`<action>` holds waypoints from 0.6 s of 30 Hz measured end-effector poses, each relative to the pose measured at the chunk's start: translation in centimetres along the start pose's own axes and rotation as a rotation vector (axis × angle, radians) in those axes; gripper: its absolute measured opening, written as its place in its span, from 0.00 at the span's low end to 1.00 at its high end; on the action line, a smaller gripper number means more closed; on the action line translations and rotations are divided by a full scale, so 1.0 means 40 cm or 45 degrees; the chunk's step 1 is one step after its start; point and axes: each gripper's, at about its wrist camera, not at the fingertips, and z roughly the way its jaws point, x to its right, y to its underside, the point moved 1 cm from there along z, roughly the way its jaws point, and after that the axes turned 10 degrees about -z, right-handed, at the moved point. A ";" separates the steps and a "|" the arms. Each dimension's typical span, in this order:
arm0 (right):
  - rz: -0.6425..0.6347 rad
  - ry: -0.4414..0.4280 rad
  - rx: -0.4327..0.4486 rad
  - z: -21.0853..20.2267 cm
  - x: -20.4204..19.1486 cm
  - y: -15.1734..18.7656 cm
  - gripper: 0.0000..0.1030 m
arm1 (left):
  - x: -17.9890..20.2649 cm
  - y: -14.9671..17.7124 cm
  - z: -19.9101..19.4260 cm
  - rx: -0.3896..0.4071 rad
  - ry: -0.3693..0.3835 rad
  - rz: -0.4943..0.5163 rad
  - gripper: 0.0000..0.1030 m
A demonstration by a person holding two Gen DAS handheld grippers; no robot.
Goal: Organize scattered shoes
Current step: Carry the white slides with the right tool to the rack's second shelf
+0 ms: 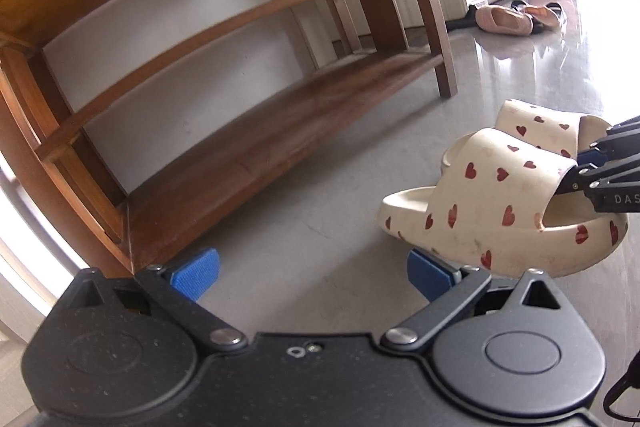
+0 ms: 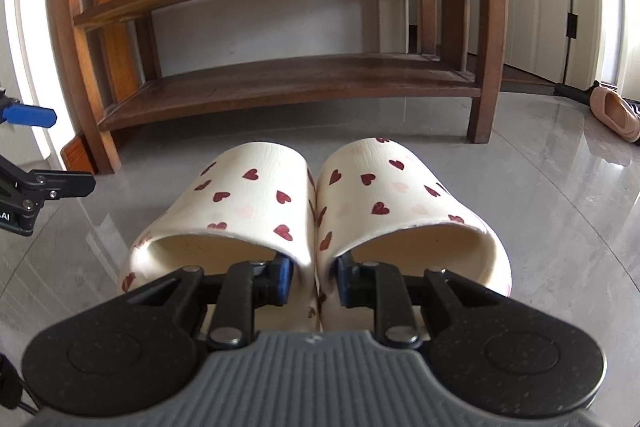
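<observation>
Presently the right hand-held gripper (image 2: 311,277) pinches both heart slippers (image 2: 316,211) together, one finger inside each, clamping their touching inner walls. Slippers sit straight ahead of it, before the rack (image 2: 280,83). Left hand-held gripper (image 1: 312,277) gapes wide, nothing between its pads, slippers just to its right.

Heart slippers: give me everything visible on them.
The heart slippers are a cream pair with red heart prints, foam-like, open-toed slides. They sit side by side, inner walls pressed together, toes toward the wooden shoe rack. The right gripper has its jaws inside the two openings, clamping both inner walls. The left wrist view shows them lifted.
</observation>
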 end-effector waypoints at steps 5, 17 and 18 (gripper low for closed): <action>0.050 0.033 0.085 -0.046 0.026 -0.031 0.24 | -0.007 -0.025 -0.010 0.044 -0.018 -0.018 0.98; -0.065 0.192 0.544 -0.171 0.133 -0.378 0.25 | -0.041 -0.206 -0.051 0.315 -0.066 -0.208 0.99; -0.093 0.205 0.555 -0.150 0.139 -0.414 0.25 | -0.042 -0.215 -0.052 0.327 -0.073 -0.220 0.99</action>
